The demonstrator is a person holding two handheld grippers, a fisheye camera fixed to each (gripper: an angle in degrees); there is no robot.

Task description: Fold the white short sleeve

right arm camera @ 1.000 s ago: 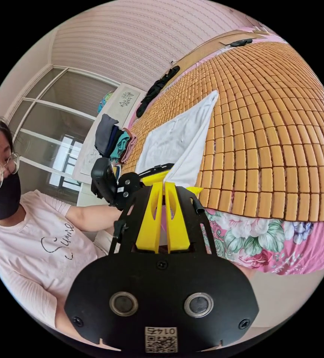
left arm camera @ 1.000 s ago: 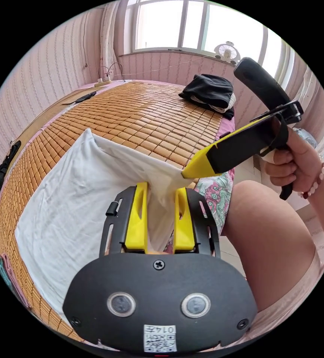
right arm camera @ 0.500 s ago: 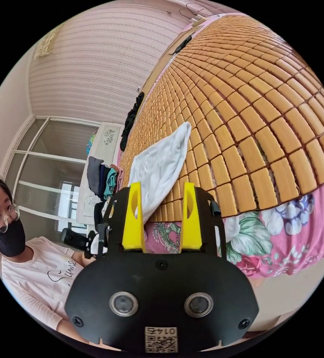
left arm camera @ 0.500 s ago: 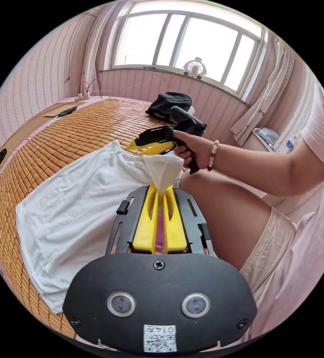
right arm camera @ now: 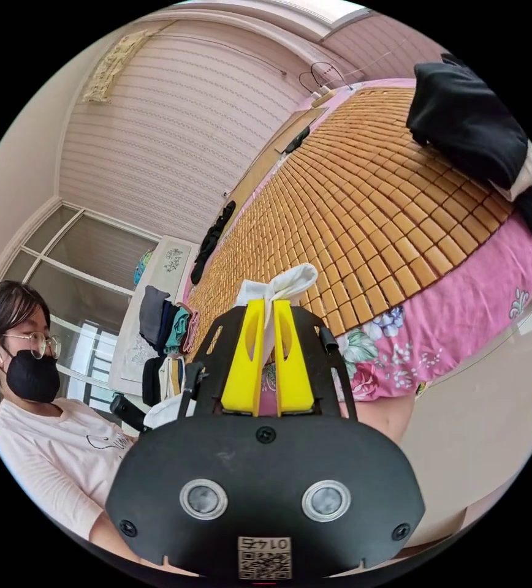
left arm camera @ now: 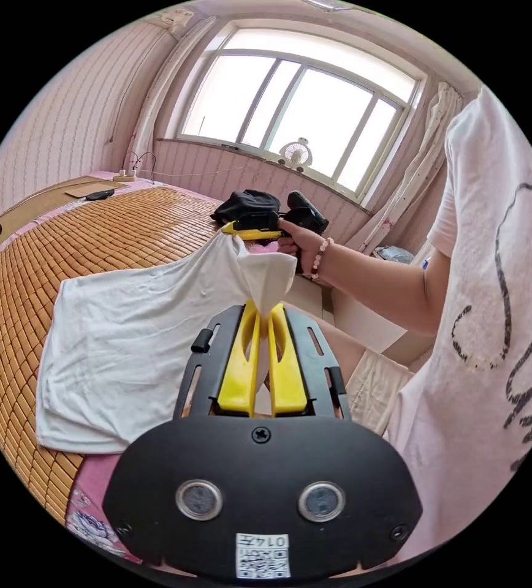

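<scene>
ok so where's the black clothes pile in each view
Left gripper view: black clothes pile sits above centre, on the mat's far edge below the window, just behind the right gripper.
Right gripper view: it lies at upper right, on the mat's edge.
Shared landmark: the bamboo mat.

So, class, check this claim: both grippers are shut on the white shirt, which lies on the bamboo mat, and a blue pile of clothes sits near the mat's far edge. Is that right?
Not quite: the pile of clothes is black, not blue, as the left gripper view shows. The rest holds: the left gripper and right gripper are each shut on the white shirt, which lies on the bamboo mat.
</scene>
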